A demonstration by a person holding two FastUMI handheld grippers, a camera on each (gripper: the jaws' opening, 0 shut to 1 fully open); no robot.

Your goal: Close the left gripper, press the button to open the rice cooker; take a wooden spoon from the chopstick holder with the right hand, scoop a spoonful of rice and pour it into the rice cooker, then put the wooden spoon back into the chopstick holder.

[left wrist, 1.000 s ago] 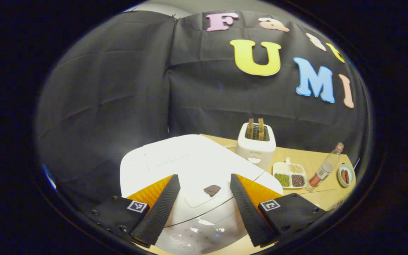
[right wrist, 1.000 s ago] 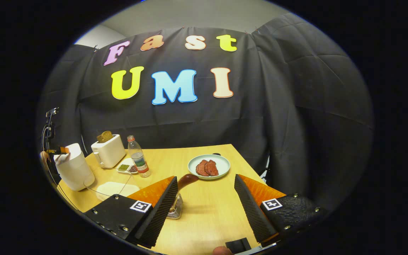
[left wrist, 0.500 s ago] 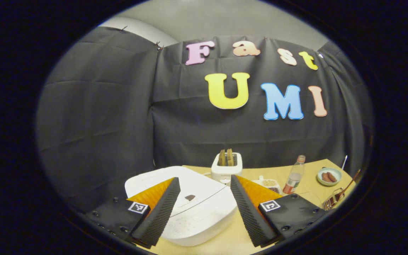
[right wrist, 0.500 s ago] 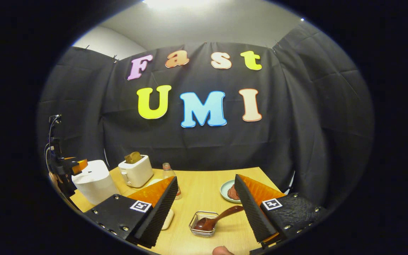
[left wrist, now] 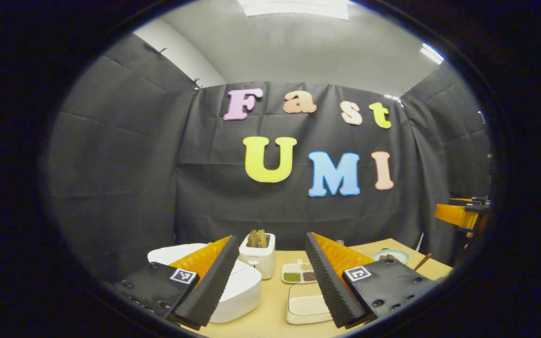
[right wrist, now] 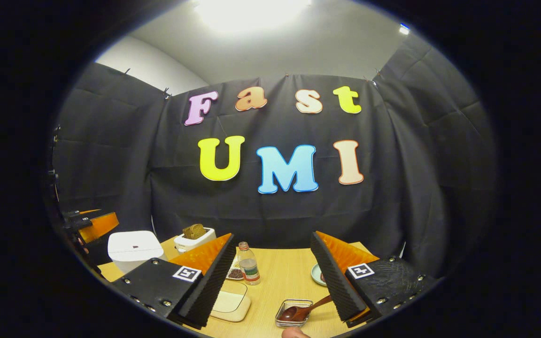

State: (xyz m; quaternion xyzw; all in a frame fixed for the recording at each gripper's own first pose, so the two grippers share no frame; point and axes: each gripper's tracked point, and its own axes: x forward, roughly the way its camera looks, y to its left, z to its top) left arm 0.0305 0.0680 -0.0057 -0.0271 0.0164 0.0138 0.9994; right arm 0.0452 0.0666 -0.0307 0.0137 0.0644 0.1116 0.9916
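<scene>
Left gripper (left wrist: 268, 277): fingers spread wide, holding nothing, raised above the white rice cooker (left wrist: 233, 286), whose lid is down. Right gripper (right wrist: 270, 277): likewise spread and empty. In the right gripper view the wooden spoon (right wrist: 304, 311) lies in the wire chopstick holder (right wrist: 294, 313) on the wooden table (right wrist: 277, 281), by a water bottle (right wrist: 249, 264). Left gripper view adds a toaster (left wrist: 257, 253), a divided dish of grains (left wrist: 298, 273) and a white tray of rice (left wrist: 307, 305). Black cloth walls, grey ceiling.

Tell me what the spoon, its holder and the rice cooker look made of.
The spoon: dark reddish-brown, glossy, probably lacquered wood. Its holder: a low basket of thin shiny wire, likely metal, see-through sides. The rice cooker: smooth white shell with rounded edges, apparently matte plastic, lid closed.
</scene>
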